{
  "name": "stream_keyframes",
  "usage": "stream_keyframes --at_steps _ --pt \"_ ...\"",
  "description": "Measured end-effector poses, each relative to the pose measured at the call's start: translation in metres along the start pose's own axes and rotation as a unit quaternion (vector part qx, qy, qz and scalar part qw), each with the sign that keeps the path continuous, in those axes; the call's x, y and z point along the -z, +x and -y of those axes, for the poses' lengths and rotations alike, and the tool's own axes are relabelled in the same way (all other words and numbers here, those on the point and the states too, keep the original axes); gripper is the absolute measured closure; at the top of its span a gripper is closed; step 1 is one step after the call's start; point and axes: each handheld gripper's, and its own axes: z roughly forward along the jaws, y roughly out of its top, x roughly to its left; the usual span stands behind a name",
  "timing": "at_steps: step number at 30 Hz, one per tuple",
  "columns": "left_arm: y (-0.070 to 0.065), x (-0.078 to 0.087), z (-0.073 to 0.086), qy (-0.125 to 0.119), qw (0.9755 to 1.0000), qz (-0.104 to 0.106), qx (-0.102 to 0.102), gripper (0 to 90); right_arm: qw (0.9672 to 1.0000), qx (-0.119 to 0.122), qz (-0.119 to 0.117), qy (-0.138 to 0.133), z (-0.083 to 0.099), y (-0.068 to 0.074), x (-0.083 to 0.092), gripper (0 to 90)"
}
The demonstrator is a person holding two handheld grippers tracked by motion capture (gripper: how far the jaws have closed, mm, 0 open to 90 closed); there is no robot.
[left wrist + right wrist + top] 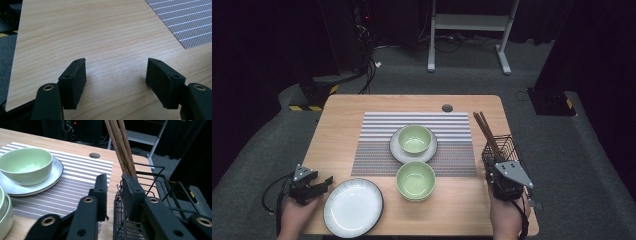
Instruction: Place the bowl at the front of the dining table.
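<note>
At the bottom left of the high view, a hand holds the left gripper (314, 188) just off the table's near left corner, beside a white round plate with a dark rim (353, 207). In the left gripper view its two black jaws stand wide apart over bare light wooden table (105, 37), nothing between them.

At the bottom right, the other hand holds the right gripper (507, 181) against the near side of a black wire basket (501, 149). In the right gripper view the jaws sit close together with a narrow gap; the basket's wire rim (117, 195) runs into that gap, but I cannot tell whether they clamp it.

Lower centre, a pale green ceramic bowl (415, 180) stands at the near edge of a striped grey woven placemat (377, 145). Behind it, mid-frame, a second green bowl (414, 139) sits on a white saucer-like plate (394, 147). Brown wooden chopsticks (486, 132) lean out of the basket toward the upper left. Beyond the mat is a round dark grommet hole (447, 108) in the tabletop.
</note>
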Motion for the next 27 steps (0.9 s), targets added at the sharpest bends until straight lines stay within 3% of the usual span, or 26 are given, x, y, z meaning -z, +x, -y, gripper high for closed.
stream_keyframes --at_steps 11,20,27 --pt "0.0000 0.0002 0.0001 0.000 1.0000 0.000 0.000 32.9 0.9997 0.010 0.017 0.016 0.0005 0.0003 -0.0008 83.7" --pt "0.0001 0.0006 0.0003 0.002 1.0000 0.001 -0.002 32.8 0.9992 0.028 0.026 0.011 0.0003 0.0014 -0.0001 86.1" --pt "0.0001 0.0006 0.0003 0.002 1.0000 0.002 -0.002 32.8 0.9990 0.028 0.033 0.001 -0.0032 -0.0034 0.0029 87.7"
